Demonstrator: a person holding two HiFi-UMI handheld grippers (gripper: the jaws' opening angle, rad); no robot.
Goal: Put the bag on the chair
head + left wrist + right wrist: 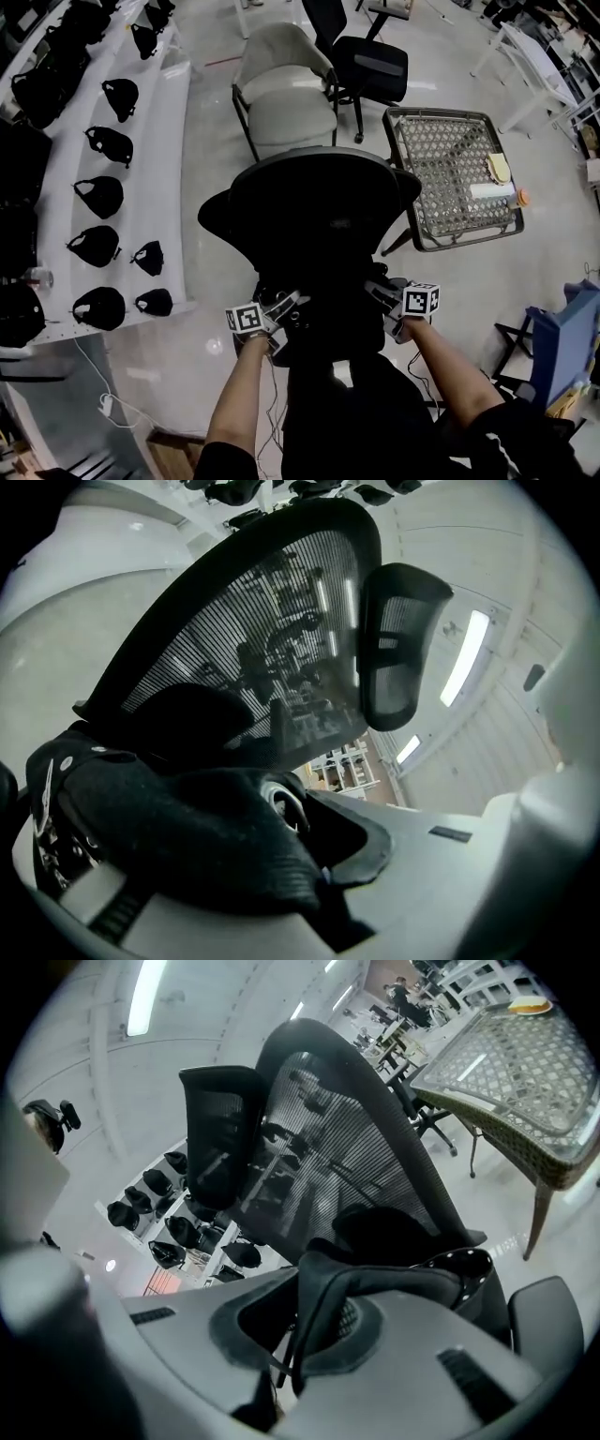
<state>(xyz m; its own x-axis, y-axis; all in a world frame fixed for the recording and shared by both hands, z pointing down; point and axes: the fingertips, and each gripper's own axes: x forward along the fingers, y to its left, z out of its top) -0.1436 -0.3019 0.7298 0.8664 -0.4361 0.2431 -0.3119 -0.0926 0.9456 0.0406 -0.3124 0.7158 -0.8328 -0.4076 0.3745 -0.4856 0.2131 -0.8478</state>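
A black mesh office chair (314,202) stands right in front of me, seen from above, its backrest (253,639) and headrest (398,649) rising ahead. Over its seat is the black bag (328,328), dark against the dark chair; whether it rests on the seat I cannot tell. My left gripper (279,323) is shut on a thick fold of the bag's black fabric (187,827). The right gripper (382,300) is shut on a black strap edge of the bag (323,1283), whose dotted lining (469,1265) shows beside it.
A long white shelf (159,141) at the left carries several black bags. Behind the office chair stand a beige armchair (286,94) and a black chair (370,66). A wicker glass-top table (450,178) is at the right, with a blue object (572,347) nearer.
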